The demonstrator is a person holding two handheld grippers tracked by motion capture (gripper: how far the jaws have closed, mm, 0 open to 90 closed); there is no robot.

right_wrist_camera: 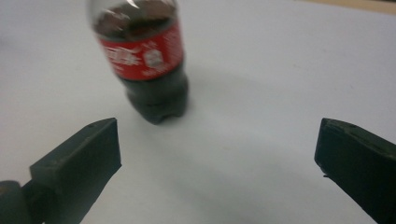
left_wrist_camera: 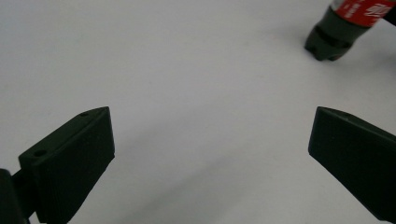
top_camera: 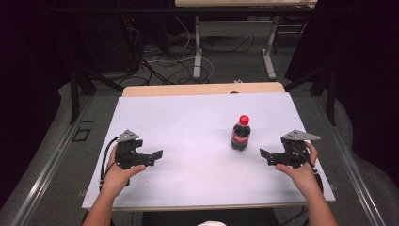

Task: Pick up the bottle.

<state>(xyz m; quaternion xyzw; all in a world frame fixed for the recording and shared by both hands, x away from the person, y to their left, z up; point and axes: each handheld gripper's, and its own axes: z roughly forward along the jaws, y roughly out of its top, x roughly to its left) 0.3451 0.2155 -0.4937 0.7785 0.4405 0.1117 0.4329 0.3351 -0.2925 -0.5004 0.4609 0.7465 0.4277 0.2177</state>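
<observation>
A small cola bottle (top_camera: 241,133) with a red cap and red label stands upright on the white table top (top_camera: 188,127), right of centre. My right gripper (top_camera: 264,154) is held just to its right, open, jaws pointing left with nothing between them. In the right gripper view the bottle (right_wrist_camera: 147,65) stands ahead and left of the jaw gap. My left gripper (top_camera: 158,155) is open over the left part of the table, far from the bottle, jaws pointing right. The left gripper view catches the bottle's base (left_wrist_camera: 336,32) at the top right.
The white sheet lies on a wooden table whose edge (top_camera: 202,88) shows at the back. Behind it are cables on the floor (top_camera: 160,61) and another table's metal legs (top_camera: 197,47). Dark curtains close in both sides.
</observation>
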